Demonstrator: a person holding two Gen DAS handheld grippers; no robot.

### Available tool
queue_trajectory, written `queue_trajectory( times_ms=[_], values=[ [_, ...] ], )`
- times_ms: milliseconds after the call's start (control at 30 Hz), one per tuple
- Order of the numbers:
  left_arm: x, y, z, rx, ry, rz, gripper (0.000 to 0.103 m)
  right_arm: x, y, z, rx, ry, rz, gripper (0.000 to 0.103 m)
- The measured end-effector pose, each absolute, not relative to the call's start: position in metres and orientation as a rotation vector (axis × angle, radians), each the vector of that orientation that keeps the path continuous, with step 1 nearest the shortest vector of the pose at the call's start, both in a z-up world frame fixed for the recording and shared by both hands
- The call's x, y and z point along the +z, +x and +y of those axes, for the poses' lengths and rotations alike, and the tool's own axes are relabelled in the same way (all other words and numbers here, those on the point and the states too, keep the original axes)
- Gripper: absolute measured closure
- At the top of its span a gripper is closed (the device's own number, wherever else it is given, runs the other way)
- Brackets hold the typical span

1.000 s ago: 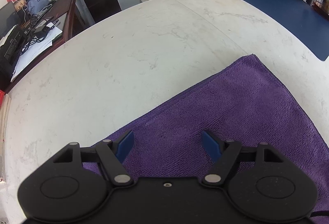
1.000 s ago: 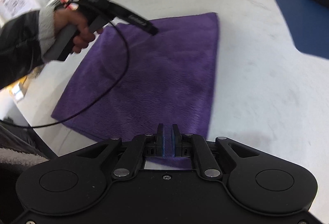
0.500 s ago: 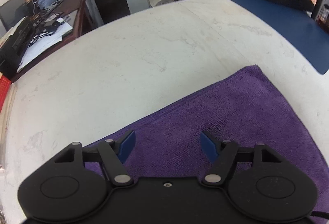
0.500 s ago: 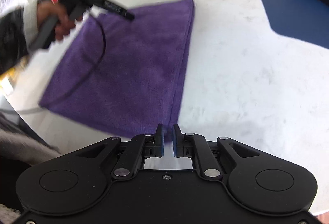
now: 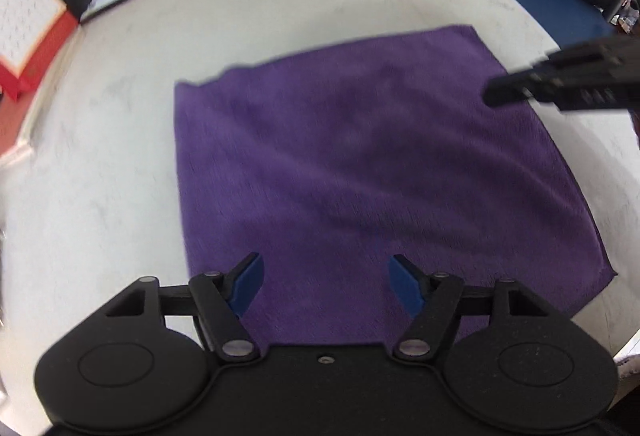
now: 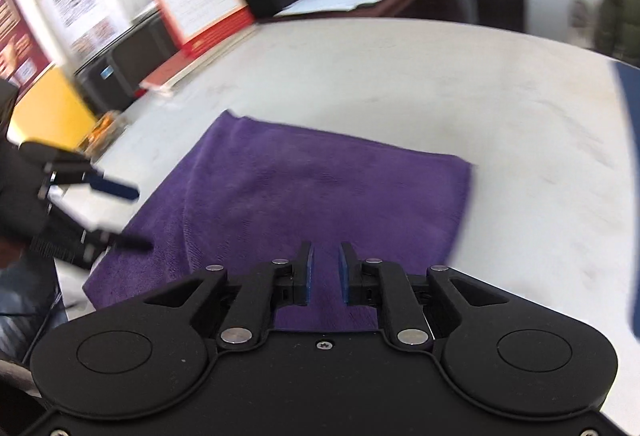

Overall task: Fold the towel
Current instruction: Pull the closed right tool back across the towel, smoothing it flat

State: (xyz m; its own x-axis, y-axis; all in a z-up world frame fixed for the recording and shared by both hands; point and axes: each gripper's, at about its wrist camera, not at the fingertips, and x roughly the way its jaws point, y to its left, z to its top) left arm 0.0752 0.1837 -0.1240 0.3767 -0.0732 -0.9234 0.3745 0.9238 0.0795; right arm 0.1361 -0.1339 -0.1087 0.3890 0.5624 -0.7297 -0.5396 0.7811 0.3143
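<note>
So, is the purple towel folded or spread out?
Folded: the purple terry towel shows a doubled layer along its near-left edge, lying flat on the white table.

Purple towel [image 6: 320,191] flat on white table [image 6: 500,139], folded.

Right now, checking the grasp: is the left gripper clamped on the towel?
No, the left gripper stands open above the flat purple towel, pinching nothing.

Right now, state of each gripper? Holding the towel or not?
Left gripper: open, empty, above the purple terry towel.
Right gripper: jaws just opening, narrow gap, nothing between them.
</note>
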Motion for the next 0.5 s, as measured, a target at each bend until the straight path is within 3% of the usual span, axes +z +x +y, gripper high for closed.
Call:
queue_trajectory(
  times_ms=[300,500],
  values=[
    [-0.137,0.058,0.211,-0.2,0.177,1.213,0.03,-0.129,0.186,-0.127,0.759,-0.033,0.939,0.091],
    [-0.136,0.048,0.223,-0.196,0.17,1.218,0.026,-0.133,0.202,-0.133,0.735,-0.065,0.929,0.101]
  ],
)
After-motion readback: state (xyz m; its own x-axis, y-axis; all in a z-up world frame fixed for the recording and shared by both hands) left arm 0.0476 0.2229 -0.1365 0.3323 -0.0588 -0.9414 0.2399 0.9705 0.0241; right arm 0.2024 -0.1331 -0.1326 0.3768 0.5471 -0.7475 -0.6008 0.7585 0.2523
